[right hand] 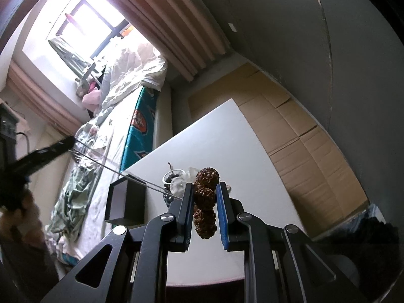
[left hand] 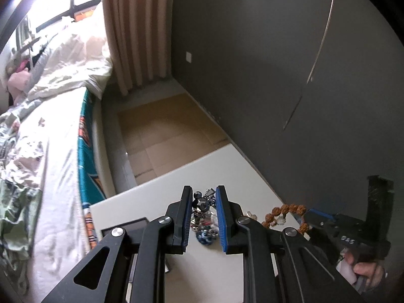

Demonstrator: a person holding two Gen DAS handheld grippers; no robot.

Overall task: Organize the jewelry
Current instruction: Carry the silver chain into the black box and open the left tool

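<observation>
My left gripper (left hand: 203, 194) is open above the white table (left hand: 252, 176), with a small pile of dark metal and blue bead jewelry (left hand: 203, 217) lying between its fingers, untouched. My right gripper (right hand: 205, 189) is shut on a bracelet of rough brown beads (right hand: 205, 197), held above the table. In the left wrist view the brown bead bracelet (left hand: 285, 213) hangs from the right gripper (left hand: 306, 217) at the right. A black open box (right hand: 126, 202) stands on the table's left side; its corner also shows in the left wrist view (left hand: 126, 227).
Clear glassy pieces and a small ring of dark beads (right hand: 174, 179) lie on the table (right hand: 227, 139) beyond the bracelet. A bed (left hand: 50, 139) with rumpled sheets runs along the left. Cardboard (right hand: 290, 126) covers the floor by the grey wall (left hand: 277, 75).
</observation>
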